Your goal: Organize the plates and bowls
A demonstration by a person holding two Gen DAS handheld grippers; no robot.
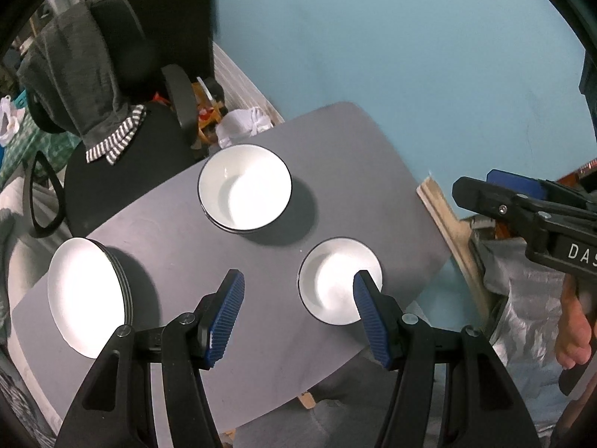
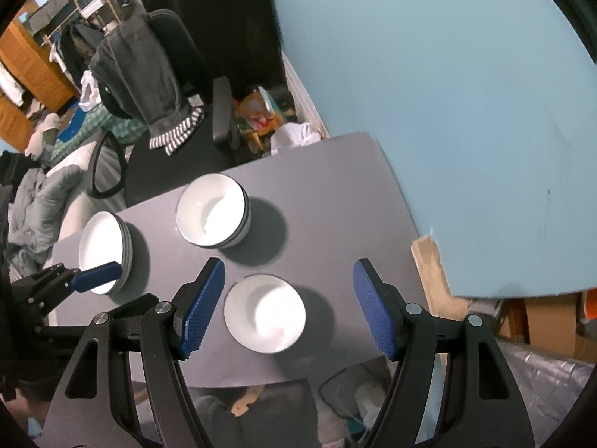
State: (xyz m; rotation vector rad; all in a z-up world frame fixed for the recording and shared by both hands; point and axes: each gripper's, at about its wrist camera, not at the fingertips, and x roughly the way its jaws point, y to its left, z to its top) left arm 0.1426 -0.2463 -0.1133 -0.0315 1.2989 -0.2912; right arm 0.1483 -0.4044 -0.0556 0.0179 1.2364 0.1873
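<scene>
A grey table (image 1: 179, 216) holds a stack of white plates (image 1: 86, 295) at the left, a stack of large white bowls (image 1: 244, 188) at the back, and a small white bowl (image 1: 335, 283) at the front right. My left gripper (image 1: 298, 295) is open and empty above the table, its right finger over the small bowl's rim. In the right wrist view the small bowl (image 2: 265, 311) lies between my open right gripper's (image 2: 289, 285) fingers, below them. The bowl stack (image 2: 212, 214) and plates (image 2: 104, 254) lie beyond. The right gripper (image 1: 496, 194) shows at the right of the left view, the left gripper (image 2: 97, 276) at the left of the right view.
A black office chair (image 1: 123, 171) draped with a grey towel stands behind the table. A blue wall (image 1: 410, 56) runs along the right. A wooden strip (image 1: 447, 231) and silver sheeting (image 1: 522, 298) lie off the table's right edge. Clutter fills the floor at the left.
</scene>
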